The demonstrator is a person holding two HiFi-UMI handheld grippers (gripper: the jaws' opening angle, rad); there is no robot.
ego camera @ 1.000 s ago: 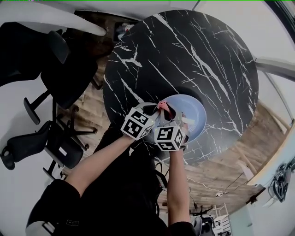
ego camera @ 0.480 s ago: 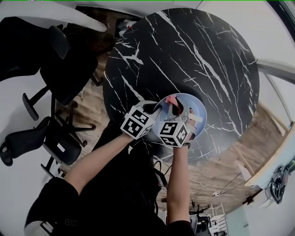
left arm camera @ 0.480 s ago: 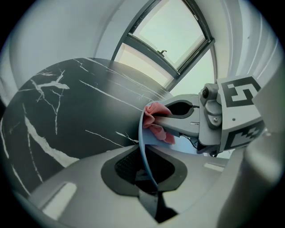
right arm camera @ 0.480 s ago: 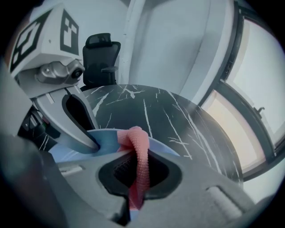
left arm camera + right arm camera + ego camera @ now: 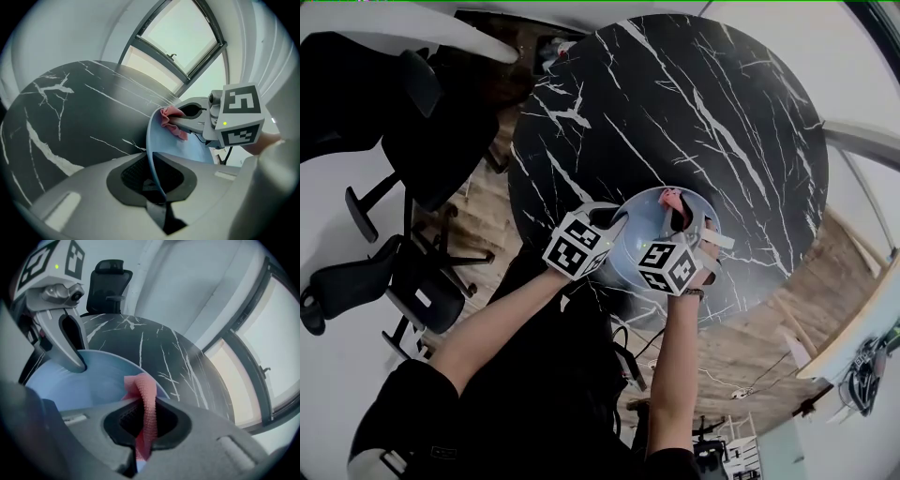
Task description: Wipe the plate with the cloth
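Plate (image 5: 642, 225) rim nipped by left gripper (image 5: 152, 180) at near-left, right gripper (image 5: 143, 427) clamping pink cloth (image 5: 144, 399) on far side; head view shows only cloth tip.

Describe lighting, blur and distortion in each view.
Head view: heavy fisheye bows the marble table; light is even and the image sharp. Left gripper view: the window is washed out, the near jaws are soft, the plate is crisp. Right gripper view: dark vignette at the corners, the cloth in focus, the window bright at right.
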